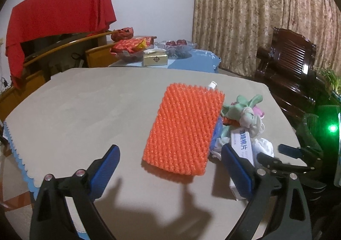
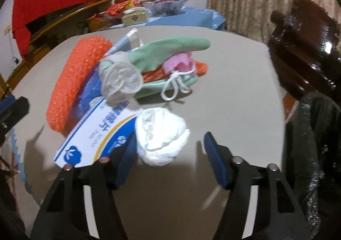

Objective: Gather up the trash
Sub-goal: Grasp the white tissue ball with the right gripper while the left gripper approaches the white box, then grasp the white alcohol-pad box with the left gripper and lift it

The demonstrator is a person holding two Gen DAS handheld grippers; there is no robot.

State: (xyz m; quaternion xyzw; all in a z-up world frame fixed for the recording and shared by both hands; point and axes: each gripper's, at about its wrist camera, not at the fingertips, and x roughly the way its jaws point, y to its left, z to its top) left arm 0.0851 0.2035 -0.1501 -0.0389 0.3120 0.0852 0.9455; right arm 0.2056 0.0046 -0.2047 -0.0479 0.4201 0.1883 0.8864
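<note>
A beige-covered bench [image 2: 223, 73] fills the lower frame. The right tool [image 2: 169, 150], half open, straddles a crumpled white tissue [image 2: 162, 135] without clamping it; the left tool [image 1: 170, 167] gapes empty before an orange mesh pad [image 1: 183, 129]. Upper frame: glass bowl [image 1: 181, 48] of red fruit, curtain [image 1: 255, 16].

- A home living or dining room
- Patterned curtain [image 1: 255, 16] far right
- Carved dark wooden chair [image 1: 285, 65] at right
- Fruit bowl [image 1: 177, 45] on the far side table [image 1: 191, 61]

Table [image 1: 74, 112] left bare; trash pile [image 1: 240, 120] crowds right.
</note>
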